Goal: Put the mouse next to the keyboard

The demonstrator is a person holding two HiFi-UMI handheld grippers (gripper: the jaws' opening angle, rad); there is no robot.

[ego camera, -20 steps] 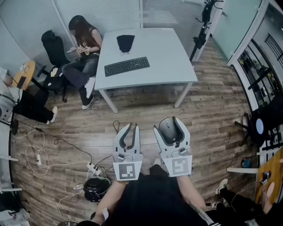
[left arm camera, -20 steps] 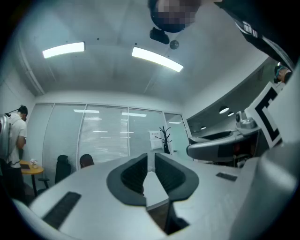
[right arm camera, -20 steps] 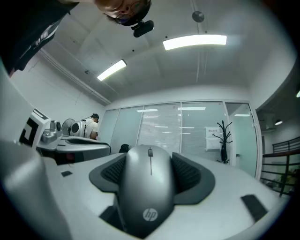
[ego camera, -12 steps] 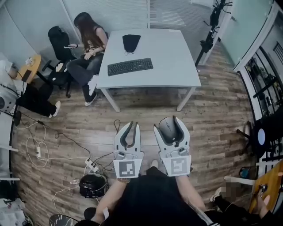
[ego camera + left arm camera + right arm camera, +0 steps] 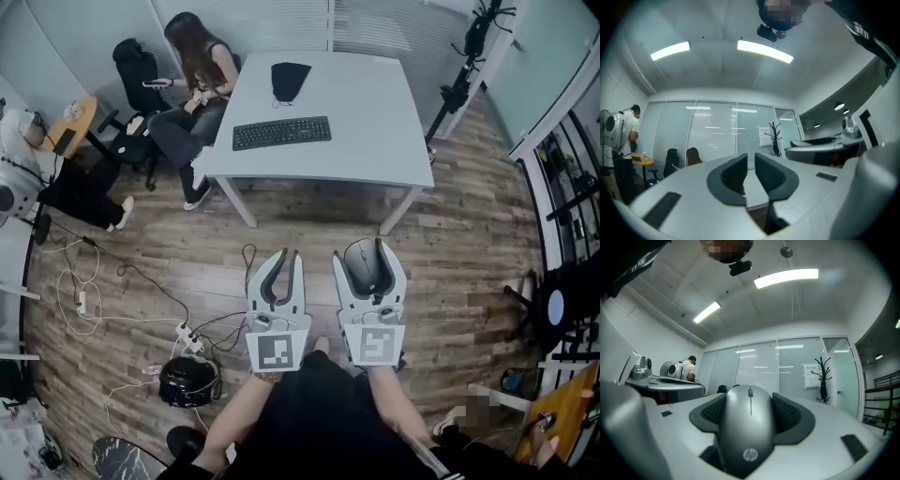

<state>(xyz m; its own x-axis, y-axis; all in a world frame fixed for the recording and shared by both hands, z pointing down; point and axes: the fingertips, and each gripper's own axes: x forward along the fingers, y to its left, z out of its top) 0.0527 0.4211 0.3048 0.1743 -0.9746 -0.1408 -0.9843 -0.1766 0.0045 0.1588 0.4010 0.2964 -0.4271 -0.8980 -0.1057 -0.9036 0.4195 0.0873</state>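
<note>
Right now the right gripper (image 5: 373, 258) is clamped on the grey mouse (image 5: 361, 265), with its jaws wide around the mouse's sides. Just beside it at 9 o'clock, the left gripper (image 5: 290, 255) holds nothing, and its jaws are nearly together with a thin gap. Far off at 12 o'clock stands the white table (image 5: 366, 122) with the black keyboard (image 5: 281, 132) on it.
</note>
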